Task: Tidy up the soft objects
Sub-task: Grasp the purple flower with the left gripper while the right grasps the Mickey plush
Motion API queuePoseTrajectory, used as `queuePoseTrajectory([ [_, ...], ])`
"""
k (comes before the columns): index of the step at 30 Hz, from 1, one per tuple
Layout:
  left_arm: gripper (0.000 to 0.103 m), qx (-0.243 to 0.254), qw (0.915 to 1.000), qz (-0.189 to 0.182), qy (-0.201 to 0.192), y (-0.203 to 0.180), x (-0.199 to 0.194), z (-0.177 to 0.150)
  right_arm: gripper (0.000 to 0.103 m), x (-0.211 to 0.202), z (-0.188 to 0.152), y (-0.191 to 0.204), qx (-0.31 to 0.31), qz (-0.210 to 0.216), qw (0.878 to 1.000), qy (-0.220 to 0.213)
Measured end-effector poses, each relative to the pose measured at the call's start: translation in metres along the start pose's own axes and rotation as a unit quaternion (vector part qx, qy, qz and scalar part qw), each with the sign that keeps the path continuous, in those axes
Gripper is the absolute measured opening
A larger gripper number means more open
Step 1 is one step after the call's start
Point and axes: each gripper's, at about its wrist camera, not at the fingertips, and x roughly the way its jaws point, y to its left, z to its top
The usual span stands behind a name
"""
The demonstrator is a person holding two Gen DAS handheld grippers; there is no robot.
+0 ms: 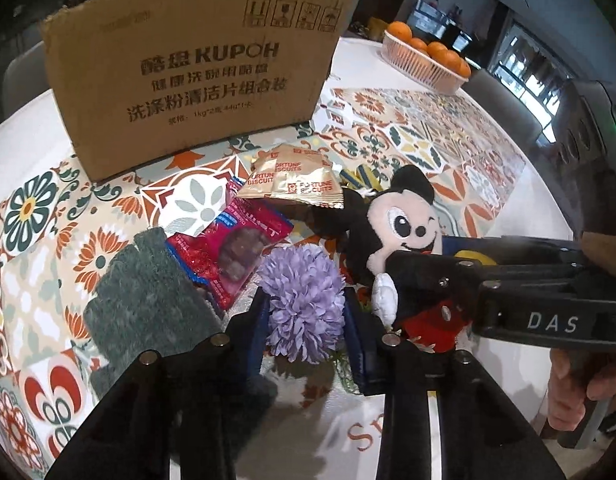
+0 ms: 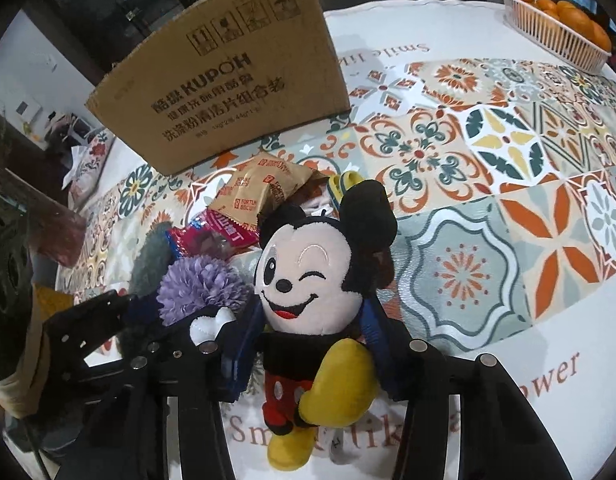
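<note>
My left gripper (image 1: 305,312) is shut on a purple fabric flower (image 1: 303,300), its blue pads pressing both sides. My right gripper (image 2: 308,344) is shut on a Mickey Mouse plush (image 2: 308,280), squeezing its body between the blue pads. The plush (image 1: 404,220) and the right gripper (image 1: 392,280) show at the right of the left wrist view. The flower (image 2: 201,284) and the left gripper (image 2: 187,316) show at the left of the right wrist view. A dark green cloth (image 1: 143,292) lies left of the flower. A cardboard box (image 1: 195,68) stands behind.
Snack packets lie on the patterned tablecloth (image 2: 488,200): a gold biscuit packet (image 1: 295,180) and a red packet (image 1: 235,252). A yellow-blue item (image 2: 344,182) lies behind the plush. A basket of oranges (image 2: 556,28) stands at the far right.
</note>
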Motion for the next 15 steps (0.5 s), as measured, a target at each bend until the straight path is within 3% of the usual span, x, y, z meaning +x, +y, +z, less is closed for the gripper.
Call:
queuePoseTrajectory([
  [15, 0.027, -0.049, 0.9954, 0.019, -0.08, -0.021, -0.049, 0.0, 0.05, -0.061, -0.007, 0.0, -0.014, 0.001, 0.997, -0.07],
])
